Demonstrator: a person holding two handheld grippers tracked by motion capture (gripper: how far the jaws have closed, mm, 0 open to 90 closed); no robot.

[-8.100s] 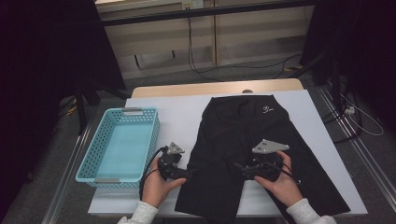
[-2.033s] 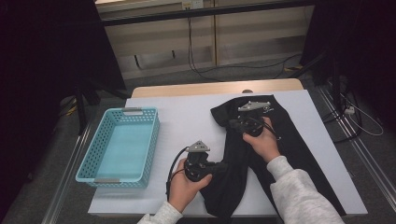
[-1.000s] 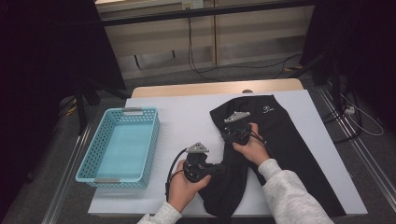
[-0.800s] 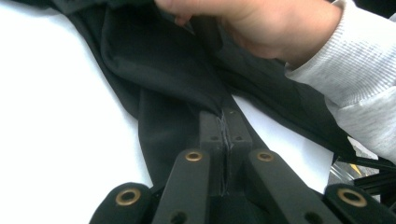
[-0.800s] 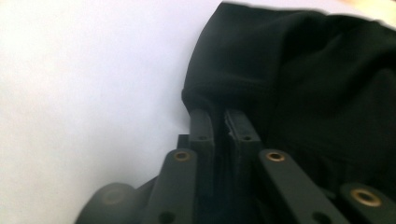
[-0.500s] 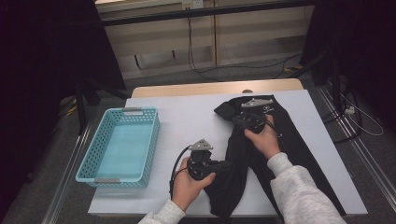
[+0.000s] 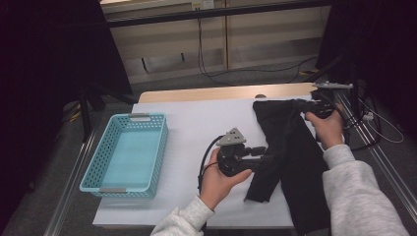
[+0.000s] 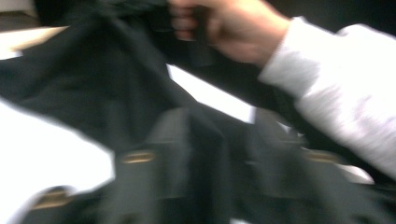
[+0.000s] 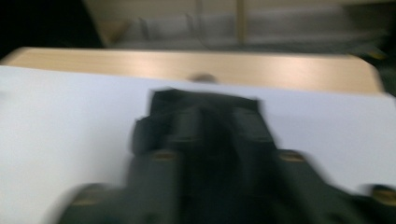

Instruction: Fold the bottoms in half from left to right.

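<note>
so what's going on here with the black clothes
A person is folding a pair of black shorts on a white-covered table, with a two-jaw gripper in each hand. The right gripper holds the far end of the shorts near the table's far right corner, lifted off the surface. The left gripper is at the garment's near edge, fabric at its jaws, which have just been opening. A light blue basket stands on the left with nothing in it.
</note>
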